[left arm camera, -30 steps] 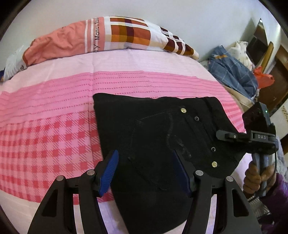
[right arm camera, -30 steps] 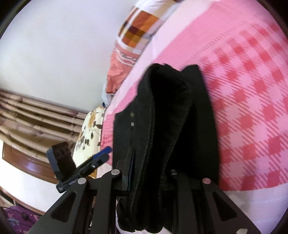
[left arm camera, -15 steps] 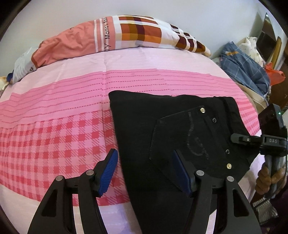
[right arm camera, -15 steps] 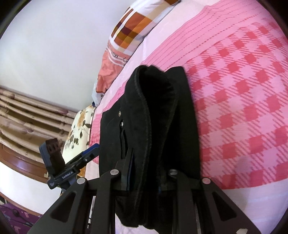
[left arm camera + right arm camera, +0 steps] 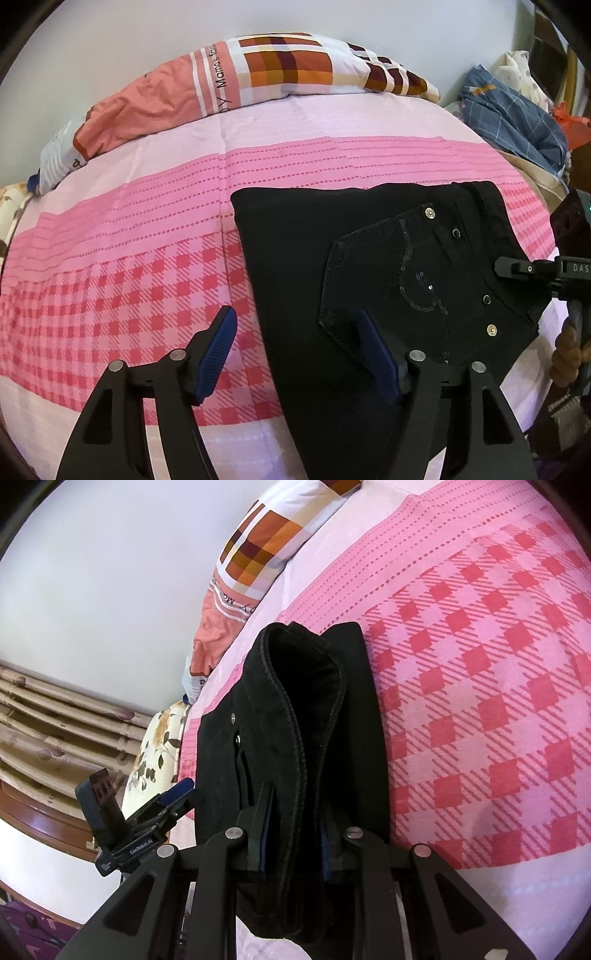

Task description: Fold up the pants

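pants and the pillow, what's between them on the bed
Only bare sheet: dotted pink stripes, then a pale band, separate the pants from the pillow. The left wrist view shows this best.

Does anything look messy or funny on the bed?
Mostly tidy. The black pants lie folded flat on the pink bedspread, but the right gripper pinches their waistband end into a thick bunch. Beyond the bed's far corner, a pile of clothes sits crumpled. Nothing looks torn or spilled.
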Motion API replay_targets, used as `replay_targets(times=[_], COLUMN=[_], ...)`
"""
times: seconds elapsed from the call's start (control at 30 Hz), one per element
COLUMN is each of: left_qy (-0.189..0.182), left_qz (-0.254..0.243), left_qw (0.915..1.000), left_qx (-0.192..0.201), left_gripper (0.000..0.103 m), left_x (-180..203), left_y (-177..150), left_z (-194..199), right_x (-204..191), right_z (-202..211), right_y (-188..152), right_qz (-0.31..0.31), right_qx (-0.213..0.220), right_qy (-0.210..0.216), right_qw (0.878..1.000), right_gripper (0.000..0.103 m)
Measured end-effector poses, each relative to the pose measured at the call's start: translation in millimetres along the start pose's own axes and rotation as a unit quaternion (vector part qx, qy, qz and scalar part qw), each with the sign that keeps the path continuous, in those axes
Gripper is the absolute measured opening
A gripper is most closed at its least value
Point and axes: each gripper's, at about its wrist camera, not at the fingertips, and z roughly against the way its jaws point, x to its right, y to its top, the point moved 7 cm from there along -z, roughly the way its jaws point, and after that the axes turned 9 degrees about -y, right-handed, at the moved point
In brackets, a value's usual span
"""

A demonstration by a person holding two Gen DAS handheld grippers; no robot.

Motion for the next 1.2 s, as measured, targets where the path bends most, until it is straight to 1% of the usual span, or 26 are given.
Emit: replay_targets(times=[0.07,0.23,0.3,0.33,0.37,0.4,0.47,0.53,0.63,0.7,0.8,0.87,0.97,1.0,1.07,1.1,1.13,1.17,1.2], left_qy=[0.004,0.014,0.015,0.011,0.009,0.007,-0.002,-0.020,-0.050,-0.061,-0.077,-0.095,-0.128,-0.141,-0.161,-0.168,-0.176,-0.195,-0.205], left_qz=[-0.002,-0.004,-0.002,0.003,0.010,0.020,0.040,0.070,0.098,0.097,0.088,0.081,0.073,0.077,0.069,0.063,0.058,0.048,0.043], left_qw=[1.0000,0.9999,0.9999,0.9999,0.9999,0.9998,0.9992,0.9973,0.9939,0.9934,0.9930,0.9919,0.9881,0.9861,0.9840,0.9831,0.9822,0.9791,0.9771], left_qx=[0.002,0.001,0.000,0.000,0.000,0.003,0.008,0.009,0.006,-0.001,-0.016,-0.023,-0.042,-0.043,-0.033,-0.033,-0.032,-0.033,-0.036], left_gripper=[0.074,0.075,0.075,0.076,0.077,0.078,0.079,0.079,0.079,0.079,0.080,0.081,0.083,0.084,0.087,0.087,0.087,0.087,0.087], left_x=[0,-1,-3,-5,-8,-13,-22,-34,-42,-43,-41,-38,-32,-32,-31,-30,-28,-24,-22], left_y=[0,1,-1,-2,-2,-3,-4,-5,-7,-8,-9,-8,-7,-7,-4,-3,-2,1,2], left_z=[1,1,1,2,2,4,5,5,2,-2,-10,-16,-31,-34,-34,-36,-36,-38,-39], right_x=[1,1,2,2,3,3,2,6,15,19,17,11,-1,-3,-8,-10,-12,-12,-10], right_z=[0,1,6,12,21,27,39,49,49,44,33,23,10,7,1,0,-1,-3,-4], right_y=[0,0,1,3,5,7,10,14,17,17,16,16,16,17,17,16,13,11,10], right_qz=[0.000,-0.002,-0.005,-0.003,0.003,0.009,0.025,0.027,0.016,0.010,0.011,0.022,0.046,0.050,0.060,0.066,0.075,0.084,0.090], right_qx=[0.000,0.000,0.004,0.012,0.025,0.032,0.037,0.051,0.049,0.042,0.025,0.011,-0.010,-0.012,-0.025,-0.028,-0.035,-0.039,-0.042], right_qy=[-0.001,-0.001,-0.006,-0.010,-0.023,-0.033,-0.046,-0.056,-0.062,-0.059,-0.050,-0.043,-0.042,-0.042,-0.042,-0.043,-0.045,-0.055,-0.064], right_qw=[1.000,1.000,1.000,1.000,0.999,0.999,0.998,0.997,0.997,0.997,0.998,0.999,0.998,0.998,0.997,0.997,0.996,0.994,0.993], right_gripper=[0.018,0.018,0.022,0.027,0.028,0.033,0.053,0.063,0.064,0.065,0.069,0.069,0.071,0.071,0.070,0.067,0.054,0.042,0.042])
